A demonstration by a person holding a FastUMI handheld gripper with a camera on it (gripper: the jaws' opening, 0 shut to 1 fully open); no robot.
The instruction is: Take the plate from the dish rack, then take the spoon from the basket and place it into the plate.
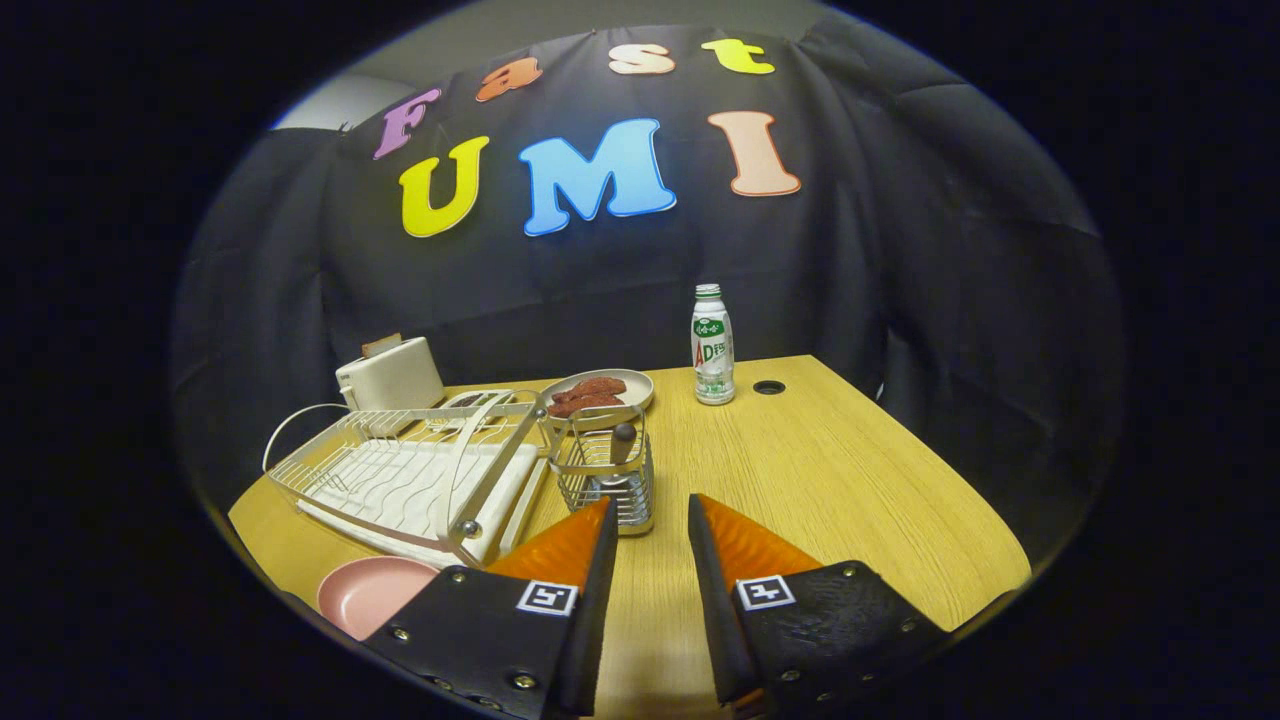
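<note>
A pink plate (pixel 368 592) lies flat on the wooden table (pixel 820 480), to the left of my fingers and in front of the white wire dish rack (pixel 410 475). The rack holds no dishes that I can see. A small wire basket (pixel 606 482) stands just ahead of my left finger, at the rack's right end. A spoon stands in it with its dark handle (pixel 623 440) sticking up. My gripper (pixel 650 510) is open, with nothing between its fingers, and its tips sit just short of the basket.
A cream toaster (pixel 392 374) stands behind the rack. A beige plate with reddish food (pixel 598 392) lies beyond the basket. A green-labelled bottle (pixel 712 346) stands farther back, beside a round cable hole (pixel 768 387).
</note>
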